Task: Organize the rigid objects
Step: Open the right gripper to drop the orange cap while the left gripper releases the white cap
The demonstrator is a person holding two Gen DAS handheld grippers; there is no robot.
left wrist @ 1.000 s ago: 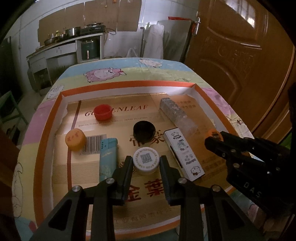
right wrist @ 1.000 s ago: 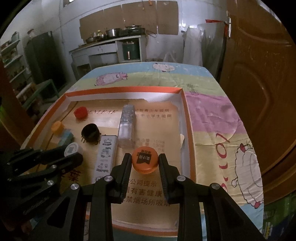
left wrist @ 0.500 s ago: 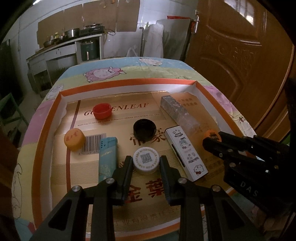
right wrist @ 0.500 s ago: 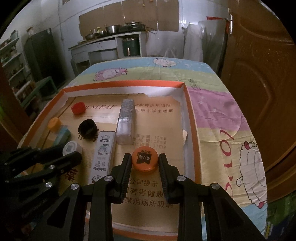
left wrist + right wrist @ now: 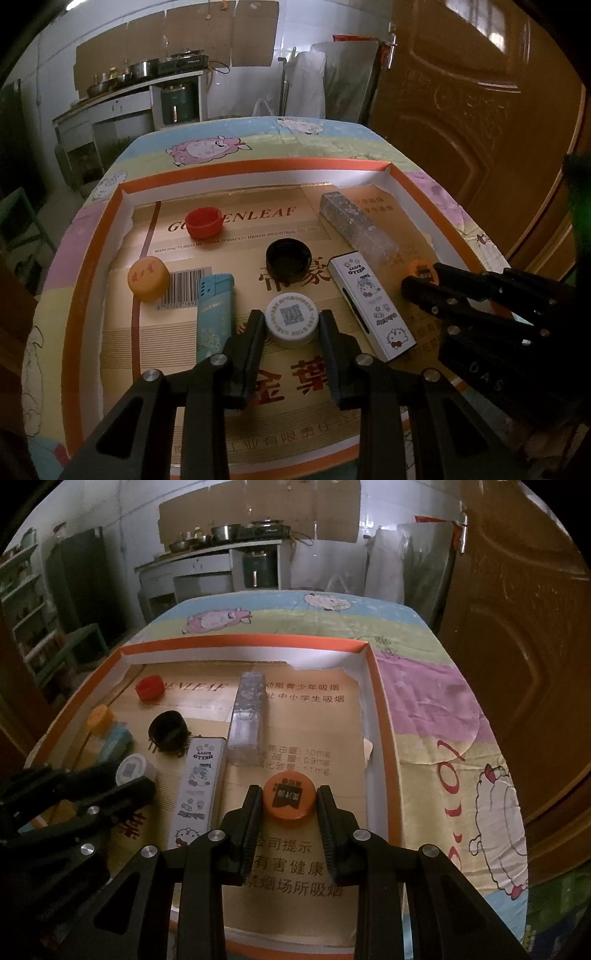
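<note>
Inside the tray (image 5: pixel 125 206), the left gripper (image 5: pixel 291 325) pinches a white cap (image 5: pixel 292 319) and the right gripper (image 5: pixel 290 803) an orange cap (image 5: pixel 290 800), both seemingly just off the cardboard. Red cap (image 5: pixel 204 222), black cap (image 5: pixel 289 255), lighter (image 5: pixel 215 317) and boxes lie scattered, unsorted.

Dim room; wooden door (image 5: pixel 480 122), white-tiled wall (image 5: pixel 55 55), counter (image 5: pixel 122 99) behind
</note>
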